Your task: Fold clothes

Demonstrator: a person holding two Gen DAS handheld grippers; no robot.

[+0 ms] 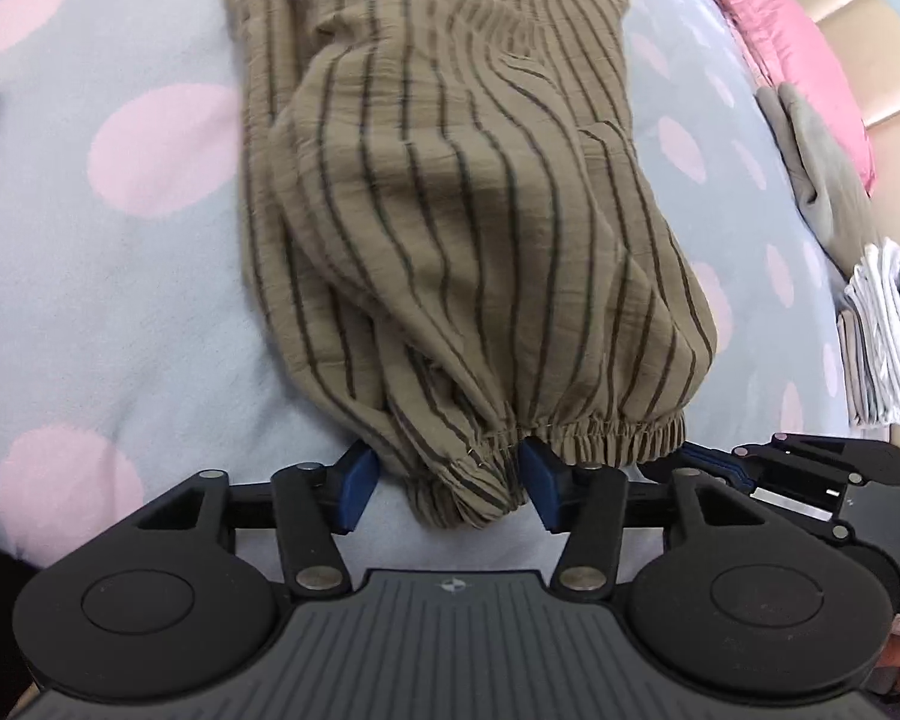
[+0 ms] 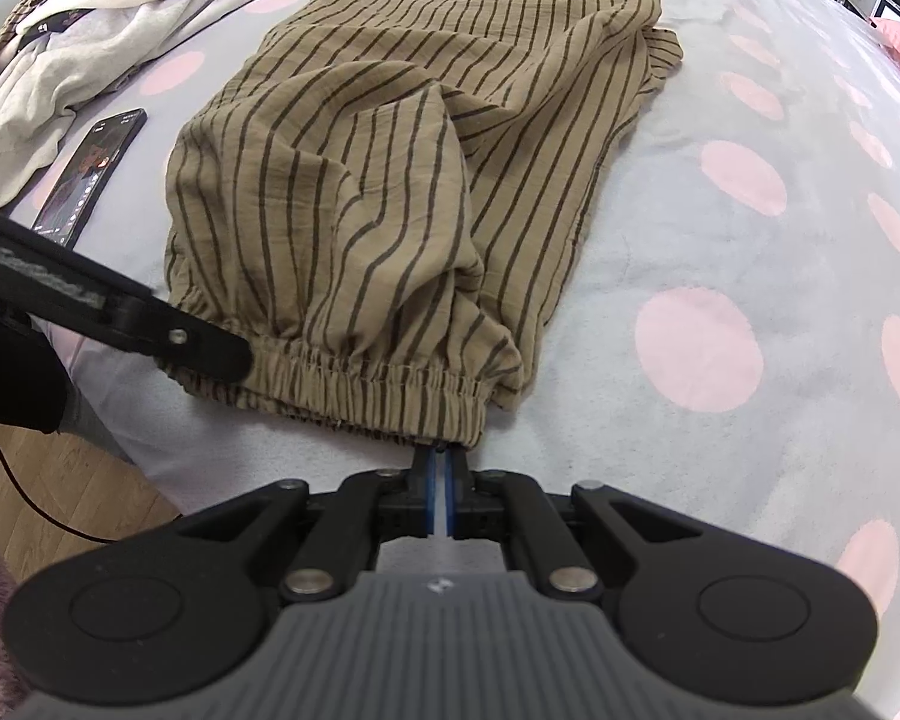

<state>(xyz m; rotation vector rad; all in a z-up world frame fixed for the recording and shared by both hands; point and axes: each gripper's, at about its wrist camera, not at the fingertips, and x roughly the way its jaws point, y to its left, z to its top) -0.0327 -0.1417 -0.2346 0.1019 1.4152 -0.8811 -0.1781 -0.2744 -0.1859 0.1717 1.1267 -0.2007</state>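
Note:
An olive-brown garment with dark stripes (image 1: 450, 192) lies on a grey bedspread with pink dots (image 1: 120, 300); it also shows in the right wrist view (image 2: 390, 180). Its elastic hem (image 2: 360, 378) faces me. My left gripper (image 1: 450, 483) is open, its blue pads either side of a bunched hem corner lying between them. My right gripper (image 2: 441, 468) is shut on the hem's right corner. The right gripper shows at the right edge of the left wrist view (image 1: 714, 468). The left gripper shows in the right wrist view, over the hem's left end (image 2: 210, 348).
A black phone (image 2: 90, 174) lies left of the garment. White clothes (image 2: 90, 30) are heaped at the far left. A pink pillow (image 1: 792, 48), a grey garment (image 1: 822, 180) and a stack of folded clothes (image 1: 888, 336) lie to the right. Wooden floor (image 2: 60, 480) shows below the bed edge.

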